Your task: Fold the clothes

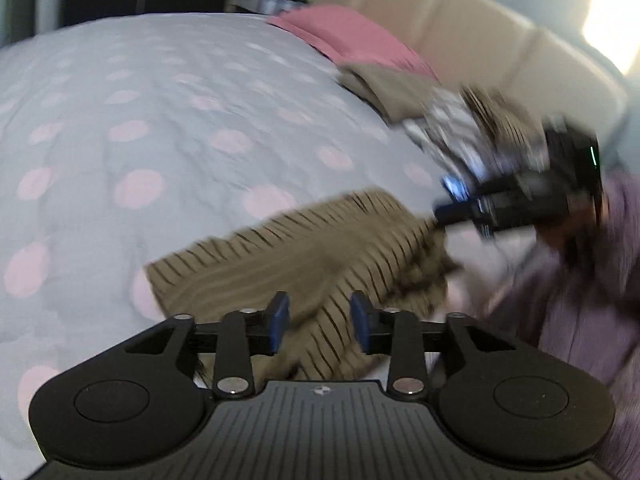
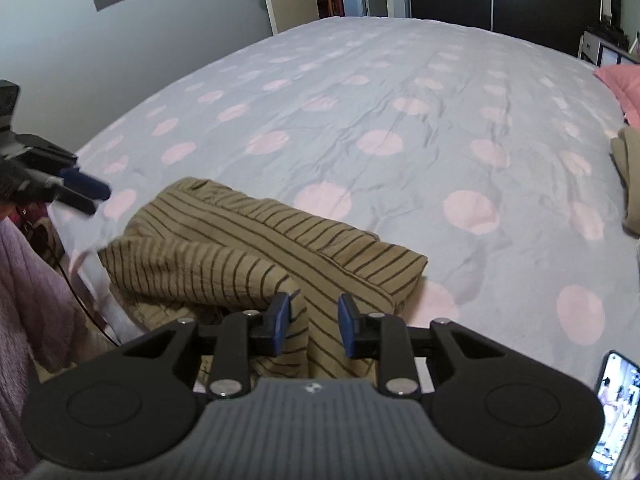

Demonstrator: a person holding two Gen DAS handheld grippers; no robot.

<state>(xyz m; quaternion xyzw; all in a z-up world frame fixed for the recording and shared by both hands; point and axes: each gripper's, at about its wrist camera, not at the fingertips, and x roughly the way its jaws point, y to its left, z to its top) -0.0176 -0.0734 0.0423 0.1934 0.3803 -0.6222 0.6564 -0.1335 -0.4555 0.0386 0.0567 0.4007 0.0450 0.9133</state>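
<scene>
Left wrist view: my left gripper (image 1: 320,322) stood with jaws apart astride the striped garment (image 1: 304,256), low at 6 o'clock on the dotted bedspread (image 1: 160,120) (blurred).

Right wrist view: right gripper (image 2: 313,326) likewise released over the cloth's near edge. I judged the fold barely begun; next, pinch an edge.

Left view is smeared, right view is sharp

Left wrist view has heavy motion blur: the shirt (image 1: 304,256) and bed (image 1: 160,120) streak, with blown-out glare top right. Right wrist view is crisp and evenly, softly lit, shadows faint. Both bend hard at the fisheye edges, corners going dark.
</scene>
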